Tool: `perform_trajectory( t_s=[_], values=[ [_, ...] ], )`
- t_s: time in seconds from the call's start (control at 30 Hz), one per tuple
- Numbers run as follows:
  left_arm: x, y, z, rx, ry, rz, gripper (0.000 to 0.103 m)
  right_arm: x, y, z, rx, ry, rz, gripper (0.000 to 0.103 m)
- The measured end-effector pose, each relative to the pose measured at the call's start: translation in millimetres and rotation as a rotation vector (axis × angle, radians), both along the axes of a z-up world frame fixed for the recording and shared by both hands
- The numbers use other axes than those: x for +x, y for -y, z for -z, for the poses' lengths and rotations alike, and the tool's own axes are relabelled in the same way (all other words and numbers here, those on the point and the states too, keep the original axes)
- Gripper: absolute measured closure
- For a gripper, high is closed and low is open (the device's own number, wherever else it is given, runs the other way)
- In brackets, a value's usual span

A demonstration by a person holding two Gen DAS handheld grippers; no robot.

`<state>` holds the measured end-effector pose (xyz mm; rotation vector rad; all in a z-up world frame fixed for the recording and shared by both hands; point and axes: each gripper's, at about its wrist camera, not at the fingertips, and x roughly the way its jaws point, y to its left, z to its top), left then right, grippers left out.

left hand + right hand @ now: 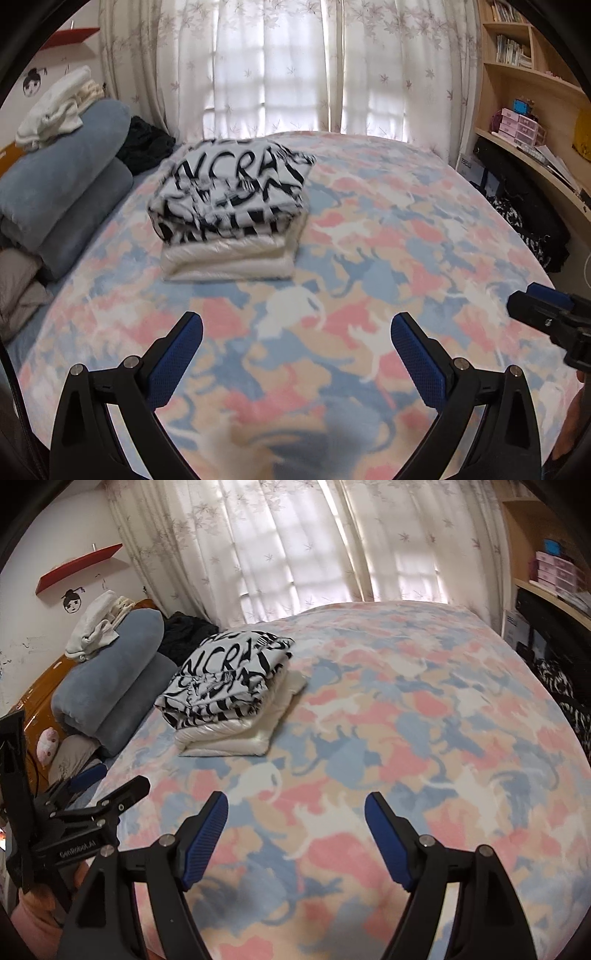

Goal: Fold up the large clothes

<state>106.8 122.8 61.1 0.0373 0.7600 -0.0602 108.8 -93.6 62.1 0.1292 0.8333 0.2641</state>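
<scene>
Bed (369,229) fills both views, covered by a blanket (406,738) printed in pink, blue, beige and white. Two folded garments lie stacked on it, toward the pillow end:

1. Black-and-white printed garment (232,192), on top.
2. White garment (229,258), underneath, its edges projecting beyond the upper one.

Surroundings, left side: two blue-grey rolled cushions (62,192) lie one against the other at the head of the bed, just beside the stack. A pile of white cloth (55,107) rests on the upper cushion. A dark garment (147,144) lies bunched behind the cushions, near the curtains (295,66). One red shelf (77,568) hangs on the wall. Right side: wooden shelving (524,74) holds books and small pink boxes; a dark patterned cloth hangs below it, possibly another garment, but the view there is too dim to confirm.

Nothing lies on the blanket between the grippers and the stack.

Left gripper (295,332): fingers wide apart, nothing between them, above the bare blanket. Right gripper (295,808): fingers likewise spread and empty. Each gripper appears at the edge of the other's view, side by side, both well apart from the stack.
</scene>
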Motion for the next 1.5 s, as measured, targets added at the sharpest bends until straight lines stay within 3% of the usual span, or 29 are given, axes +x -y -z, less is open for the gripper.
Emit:
perform_trajectory(
  t_s=[0.3,0.8,0.97,1.5],
  values=[
    [-38.0,23.2,35.0,0.009,-0.030,-0.005,0.001,-38.7,2.9,33.2,-0.023,-0.014,0.050,0.022],
    [-56.2,37.4,25.8,-0.040,-0.044,0.020,0.001,-68.7,7.8,29.5,-0.034,0.009,0.091,0.017],
    [-58.6,43.4,24.9,-0.003,-0.036,0.018,0.001,-69.1,8.2,29.9,-0.023,0.007,0.090,0.017],
    [-56.0,41.1,22.9,-0.015,-0.047,0.017,0.001,-69.9,12.2,26.9,-0.026,0.021,0.097,0.017]
  ],
)
